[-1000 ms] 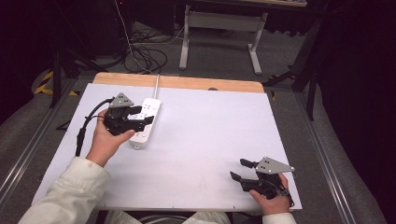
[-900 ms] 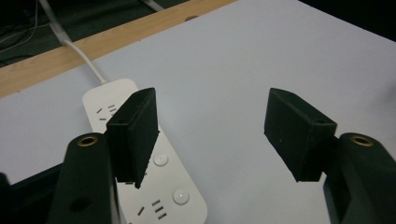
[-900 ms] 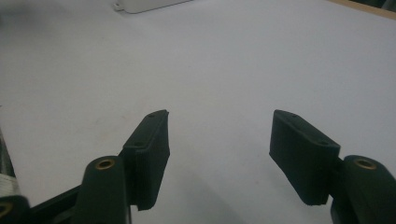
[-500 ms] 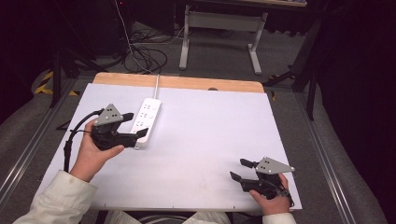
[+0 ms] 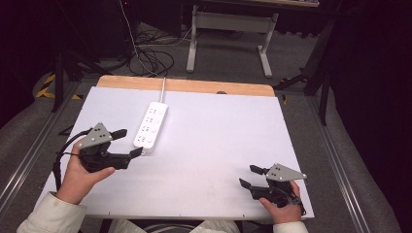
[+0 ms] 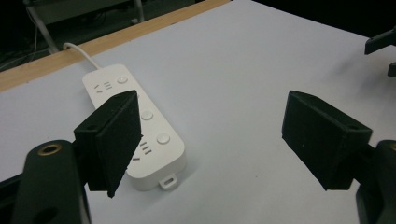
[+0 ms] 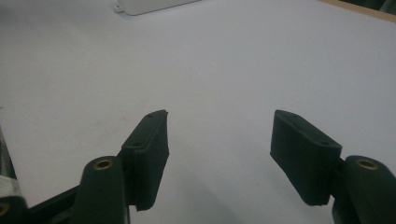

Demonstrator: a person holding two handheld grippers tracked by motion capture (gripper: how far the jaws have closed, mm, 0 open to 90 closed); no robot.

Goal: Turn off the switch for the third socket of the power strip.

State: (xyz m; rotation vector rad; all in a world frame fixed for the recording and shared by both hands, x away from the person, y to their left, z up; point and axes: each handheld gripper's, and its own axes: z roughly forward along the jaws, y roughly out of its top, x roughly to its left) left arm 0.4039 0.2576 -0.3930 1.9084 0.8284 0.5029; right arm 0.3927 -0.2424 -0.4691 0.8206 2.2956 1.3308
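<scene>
**Power strip free on table, both grippers spread**

Containers: none on the table [image 5: 218, 145]; no contents to log.

Power strip [image 5: 151, 124]: white, lies flat on the white tabletop in the left-centre far part, long axis running away from the person. Its cord [image 5: 163, 87] leaves over the wooden far edge [image 5: 194, 86].

Left gripper [image 5: 127, 142]: jaws spread wide, holding nothing, just beside the strip's near end; contact cannot be told.

Right gripper [image 5: 250, 176]: jaws spread, holding nothing, near the front right corner, well apart from the strip.

Open room: bare tabletop between the two grippers and across the right half.
</scene>
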